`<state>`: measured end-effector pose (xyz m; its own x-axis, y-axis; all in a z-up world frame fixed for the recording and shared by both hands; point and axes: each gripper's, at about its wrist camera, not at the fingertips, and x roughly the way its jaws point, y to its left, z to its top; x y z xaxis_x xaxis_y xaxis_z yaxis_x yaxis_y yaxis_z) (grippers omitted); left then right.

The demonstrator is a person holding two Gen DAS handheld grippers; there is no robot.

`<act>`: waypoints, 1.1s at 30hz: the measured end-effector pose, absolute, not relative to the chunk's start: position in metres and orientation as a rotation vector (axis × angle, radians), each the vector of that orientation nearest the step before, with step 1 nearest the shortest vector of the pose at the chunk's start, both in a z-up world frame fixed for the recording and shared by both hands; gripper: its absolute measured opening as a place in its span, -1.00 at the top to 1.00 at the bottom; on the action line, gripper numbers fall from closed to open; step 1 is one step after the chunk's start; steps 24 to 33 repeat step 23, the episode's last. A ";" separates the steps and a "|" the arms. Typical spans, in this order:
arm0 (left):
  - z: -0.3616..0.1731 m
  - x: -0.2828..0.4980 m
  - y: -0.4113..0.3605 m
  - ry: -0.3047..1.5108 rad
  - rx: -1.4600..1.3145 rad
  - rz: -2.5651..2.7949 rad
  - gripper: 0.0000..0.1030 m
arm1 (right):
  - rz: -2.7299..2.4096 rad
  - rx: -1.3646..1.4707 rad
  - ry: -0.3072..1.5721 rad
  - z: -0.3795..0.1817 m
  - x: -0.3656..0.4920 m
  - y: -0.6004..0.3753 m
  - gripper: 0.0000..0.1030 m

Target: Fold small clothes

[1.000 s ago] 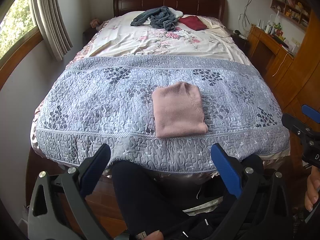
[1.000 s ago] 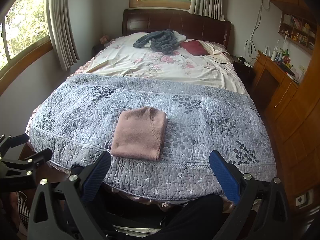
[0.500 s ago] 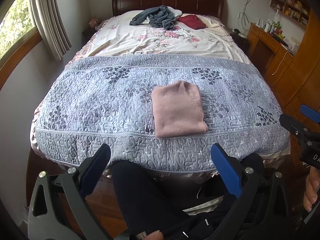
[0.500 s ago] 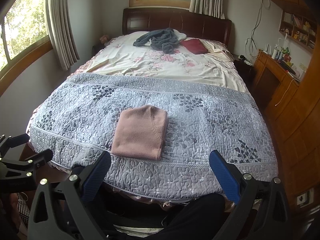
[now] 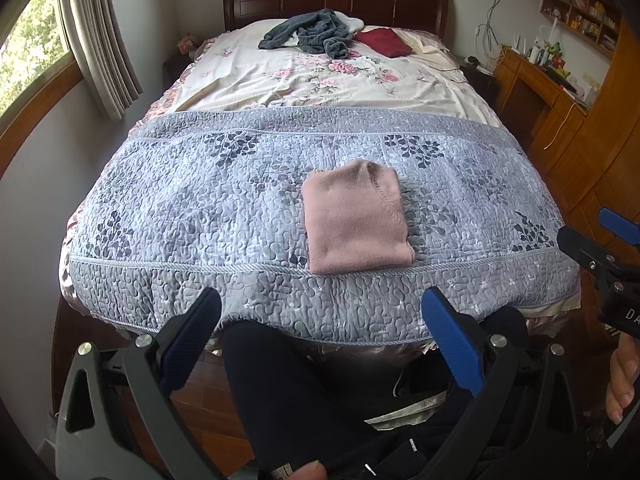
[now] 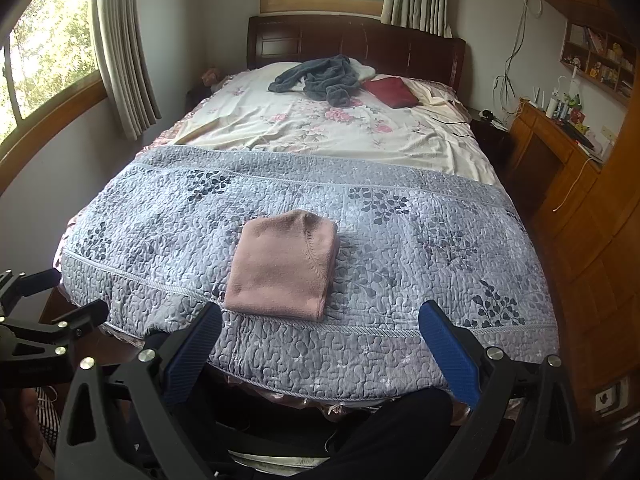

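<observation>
A pink knitted garment lies folded into a neat rectangle on the grey-blue quilt, close to the bed's foot edge. My left gripper hangs open below that edge, over the person's dark-clothed legs, with nothing between its blue pads. My right gripper is open too and empty, just short of the garment's near edge. Each view catches the other gripper at its side: the right gripper and the left gripper.
A dark grey garment and a dark red cloth lie near the headboard on the floral sheet. Wooden cabinets stand to the right, curtained windows to the left. A hand shows at the right edge.
Both grippers have barely shifted, drifting a little toward the bed; they stay open and the pink garment has not moved.
</observation>
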<state>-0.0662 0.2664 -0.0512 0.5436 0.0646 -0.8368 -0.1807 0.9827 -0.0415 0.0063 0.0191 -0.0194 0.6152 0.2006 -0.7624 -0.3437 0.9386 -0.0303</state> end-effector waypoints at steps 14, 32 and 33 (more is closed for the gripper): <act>-0.053 -0.066 0.268 0.985 -0.120 0.143 -0.93 | 0.316 -0.180 0.850 -0.020 0.005 0.020 -0.92; -0.051 -0.063 0.270 0.987 -0.114 0.146 -0.93 | 0.325 -0.179 0.860 -0.020 0.007 0.022 -0.92; -0.051 -0.063 0.270 0.987 -0.114 0.146 -0.93 | 0.325 -0.179 0.860 -0.020 0.007 0.022 -0.92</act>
